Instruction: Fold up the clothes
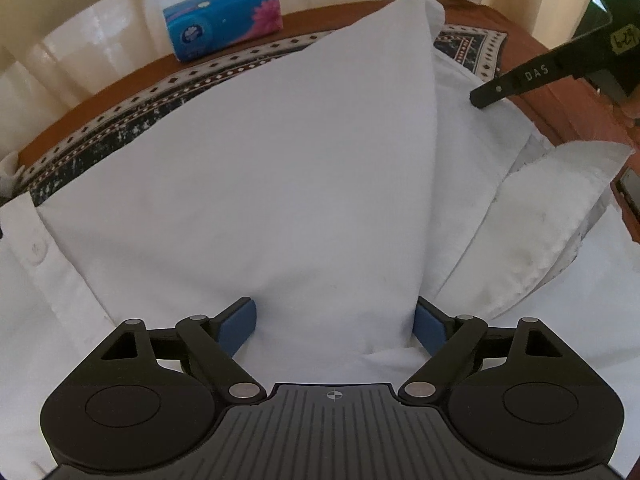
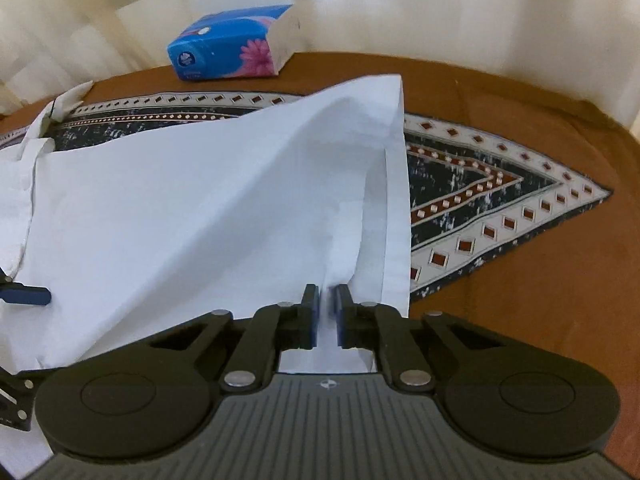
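Because the white shirt (image 2: 192,208) lies soft and limp across the worktop (image 2: 520,92), hems give the surest hold: the right gripper (image 2: 328,312) has its jaws clenched on one, the left gripper (image 1: 334,326) stands released astride a fold.

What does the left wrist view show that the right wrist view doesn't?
Left wrist only: the shirt's collar and button placket, and the open left gripper straddling a raised fold. Right wrist only: the right gripper shut on the shirt's edge, and the cloth's patterned corner. Both: the white shirt, tissue pack and brown table.
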Demonstrator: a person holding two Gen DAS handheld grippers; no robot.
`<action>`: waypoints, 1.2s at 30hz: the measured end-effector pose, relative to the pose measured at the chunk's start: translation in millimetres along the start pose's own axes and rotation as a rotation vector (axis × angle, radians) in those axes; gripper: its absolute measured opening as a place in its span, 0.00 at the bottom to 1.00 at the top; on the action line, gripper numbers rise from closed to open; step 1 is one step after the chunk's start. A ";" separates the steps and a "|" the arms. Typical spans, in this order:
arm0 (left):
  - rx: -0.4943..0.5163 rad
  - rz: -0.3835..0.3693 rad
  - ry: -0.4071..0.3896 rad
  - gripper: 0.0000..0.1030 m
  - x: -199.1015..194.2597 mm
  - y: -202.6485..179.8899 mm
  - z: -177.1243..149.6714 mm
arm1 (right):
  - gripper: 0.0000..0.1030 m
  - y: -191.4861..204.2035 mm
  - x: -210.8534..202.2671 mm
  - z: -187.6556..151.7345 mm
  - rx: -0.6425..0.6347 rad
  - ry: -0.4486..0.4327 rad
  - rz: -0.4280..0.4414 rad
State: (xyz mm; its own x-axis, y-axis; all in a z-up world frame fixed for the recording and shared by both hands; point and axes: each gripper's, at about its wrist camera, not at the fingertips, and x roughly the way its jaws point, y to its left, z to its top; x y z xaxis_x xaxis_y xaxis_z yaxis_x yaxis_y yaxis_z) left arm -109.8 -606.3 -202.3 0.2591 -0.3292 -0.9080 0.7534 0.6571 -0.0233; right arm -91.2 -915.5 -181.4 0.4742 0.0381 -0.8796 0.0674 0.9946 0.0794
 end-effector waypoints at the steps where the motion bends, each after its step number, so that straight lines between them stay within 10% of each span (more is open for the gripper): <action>1: -0.001 0.000 0.000 0.87 -0.4 0.5 -0.3 | 0.13 0.8 0.2 0.3 -0.004 0.001 -0.008; 4: 0.007 0.002 -0.004 0.84 0.0 1.0 -1.2 | 0.17 -0.2 4.2 -0.6 0.008 0.009 -0.007; 6: 0.020 -0.001 -0.011 0.74 -1.5 0.4 -1.3 | 0.00 -1.4 4.7 0.8 0.018 0.014 0.006; 11: 0.003 -0.104 -0.023 0.10 -16.5 3.7 -0.3 | 0.00 -3.2 -52.2 1.8 0.075 -0.069 0.027; 15: 0.025 -0.160 -0.066 0.01 -39.4 -1.1 -2.3 | 0.00 1.2 -122.0 -17.1 0.108 -0.138 0.017; 24: 0.065 -0.266 -0.048 0.07 -54.7 0.9 -27.6 | 0.00 3.9 -174.0 -87.3 0.273 -0.138 0.001; 25: 0.078 -0.261 -0.020 0.24 -46.4 -2.0 -30.0 | 0.00 2.0 -162.8 -93.8 0.286 -0.107 -0.011; 31: 0.068 -0.200 0.019 0.42 -37.7 -5.8 -41.6 | 0.12 -14.6 -72.9 -116.8 0.294 0.184 -0.134; 36: -0.071 -0.118 -0.177 0.70 -115.6 29.3 -64.5 | 0.28 0.1 -128.9 -82.3 0.316 -0.071 -0.154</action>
State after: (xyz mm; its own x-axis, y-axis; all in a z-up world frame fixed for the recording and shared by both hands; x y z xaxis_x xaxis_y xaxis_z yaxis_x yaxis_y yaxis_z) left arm -156.7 -505.2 -125.0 0.2786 -0.5166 -0.8096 0.7422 0.6509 -0.1599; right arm -224.6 -912.4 -106.6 0.4967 -0.1278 -0.8585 0.4054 0.9087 0.0993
